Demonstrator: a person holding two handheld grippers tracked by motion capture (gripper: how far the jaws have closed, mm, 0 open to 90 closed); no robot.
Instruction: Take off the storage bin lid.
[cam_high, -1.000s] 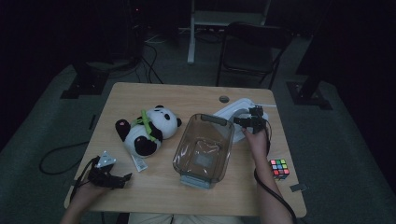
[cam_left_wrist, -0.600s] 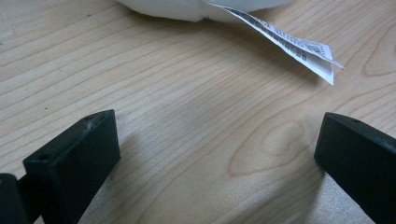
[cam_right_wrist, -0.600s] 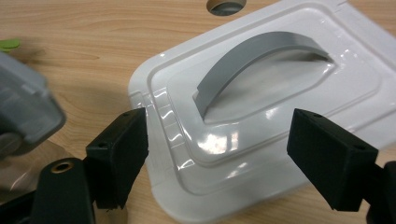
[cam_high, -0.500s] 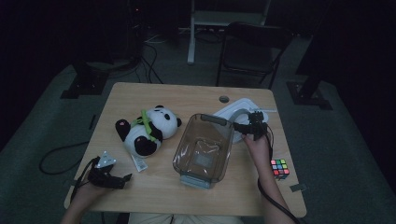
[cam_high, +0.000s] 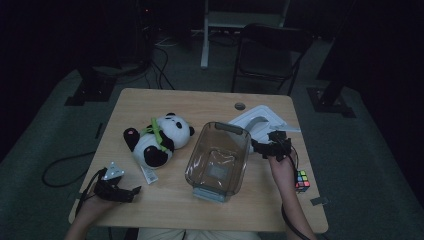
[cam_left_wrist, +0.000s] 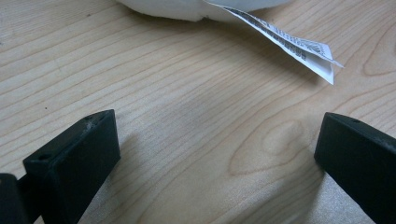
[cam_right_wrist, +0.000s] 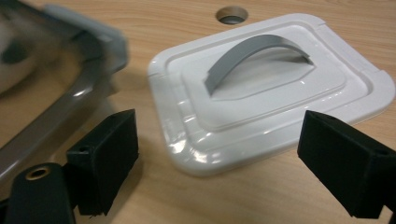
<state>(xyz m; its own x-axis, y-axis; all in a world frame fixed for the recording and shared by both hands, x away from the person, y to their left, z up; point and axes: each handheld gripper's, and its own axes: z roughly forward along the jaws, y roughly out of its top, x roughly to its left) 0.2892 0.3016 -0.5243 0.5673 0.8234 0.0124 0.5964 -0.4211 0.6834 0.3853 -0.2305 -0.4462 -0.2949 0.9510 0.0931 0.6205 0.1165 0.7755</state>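
The right gripper (cam_high: 263, 148) has drawn back from the white lid (cam_high: 260, 124) toward the person's side of the tabletop (cam_high: 200, 102) since 1 second ago, when it sat over the lid's near edge. Its jaws have just been opening, and now they stand wide with nothing between them: the right gripper view looks along both black jaws at the lid (cam_right_wrist: 261, 93), which lies flat on the wood, grey arched handle (cam_right_wrist: 254, 56) up, clear of the pads. The lid rests at the far right of the tabletop, just beside the far end of the clear plastic container (cam_high: 218, 159), near the round cable hole (cam_high: 240, 106).

My reading is that the lid has been set down and let go, so the container stands open and ready to be filled.

The left gripper (cam_high: 127, 192) has not shifted; it rests near the front left corner, jaws wide and empty over bare wood, with the paper tag (cam_left_wrist: 289, 42) of the plush panda (cam_high: 157, 140) lying just ahead of them. The panda lies on its back to the left of the container, close enough for the left gripper to take it. A Rubik's cube (cam_high: 301, 180) sits by the right edge, untouched.
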